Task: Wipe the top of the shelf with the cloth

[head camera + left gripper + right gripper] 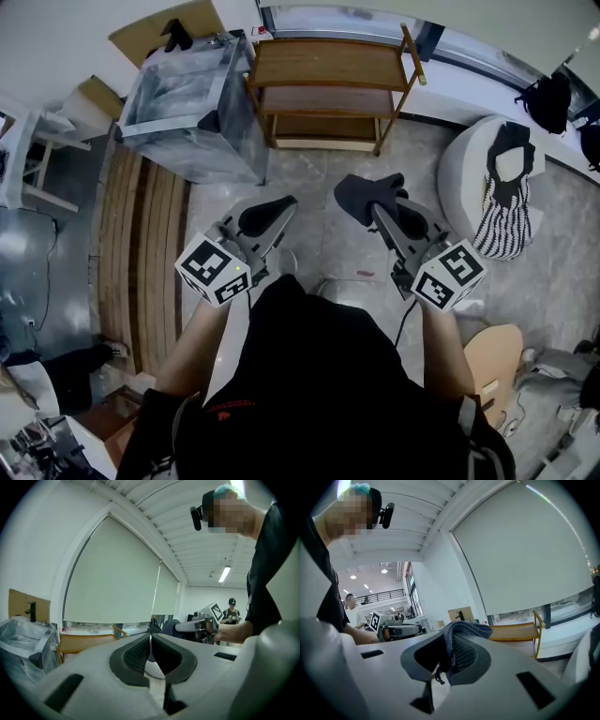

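Up front in the right tool [449, 652]: the cloth [466, 631], pinched tight between the jaws, a dark grey-blue knitted bundle with one fold humped over the pads and a loose thread hanging below.
Left tool [151, 649]: jaws closed tip to tip, nothing between them, carried alongside its partner.
Head view: both tools are held out in front of the person's body, and the cloth is a dark lump at the right tool's tip, well apart from the shelf.
Shelf [328, 58]: wooden, three tiers, standing ahead against the window wall, with its top board bare.
Beside it: a clear plastic-lined bin [187, 103], just to the shelf's left.
Done so far: the cloth is in hand, and that's the lot. By my reading no wiping has begun, since nothing touches the top board.
Left to do: close in on the shelf, lay the cloth flat on top, then sweep it across the whole board.
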Demonstrator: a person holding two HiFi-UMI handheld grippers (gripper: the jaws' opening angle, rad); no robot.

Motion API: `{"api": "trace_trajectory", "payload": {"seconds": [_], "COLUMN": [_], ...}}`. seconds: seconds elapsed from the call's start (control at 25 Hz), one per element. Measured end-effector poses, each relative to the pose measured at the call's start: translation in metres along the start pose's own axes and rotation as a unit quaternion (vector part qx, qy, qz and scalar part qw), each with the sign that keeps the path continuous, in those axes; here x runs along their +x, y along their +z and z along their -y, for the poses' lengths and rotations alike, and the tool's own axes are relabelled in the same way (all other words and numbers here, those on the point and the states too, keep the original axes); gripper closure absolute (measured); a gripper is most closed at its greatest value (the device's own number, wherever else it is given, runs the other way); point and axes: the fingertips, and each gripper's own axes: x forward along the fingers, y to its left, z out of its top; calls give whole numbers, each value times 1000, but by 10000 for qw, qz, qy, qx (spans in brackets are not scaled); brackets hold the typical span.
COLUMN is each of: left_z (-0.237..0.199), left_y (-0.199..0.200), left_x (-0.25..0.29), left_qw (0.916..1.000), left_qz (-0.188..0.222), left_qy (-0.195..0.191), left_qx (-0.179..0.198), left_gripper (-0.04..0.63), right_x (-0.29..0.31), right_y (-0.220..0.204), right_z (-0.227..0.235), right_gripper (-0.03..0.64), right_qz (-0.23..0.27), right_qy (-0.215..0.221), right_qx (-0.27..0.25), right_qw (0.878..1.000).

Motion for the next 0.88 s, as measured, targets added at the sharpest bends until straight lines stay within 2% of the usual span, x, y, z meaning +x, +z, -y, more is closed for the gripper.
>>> {"api": "trace_trajectory", "payload": {"seconds": [0.24,0.44,0.64,0.88], "left_z": [-28,-70,-134,-231], "left_y": [-6,-12,-15,5], "left_x": [19,35,54,84], "left_qw": [9999,9999,9996,9995], "left_qz": [24,46,39,-35], "left_qy": [21,9,-26,-42], "left_qx": [-100,-151,-289,-306], "left_gripper": [568,568,568,568], "right_x": [16,43,96,182], "right_y": [-4,-5,-4,18], "right_z": [26,55,89,136], "right_gripper": [583,583,583,583], "right_qz": [-101,-210,-370,-549], "right_qy": [-45,-110,-213,-248], "right_qx": [61,84,203,328], "right_qw": [9999,9997,9989,9976]}}
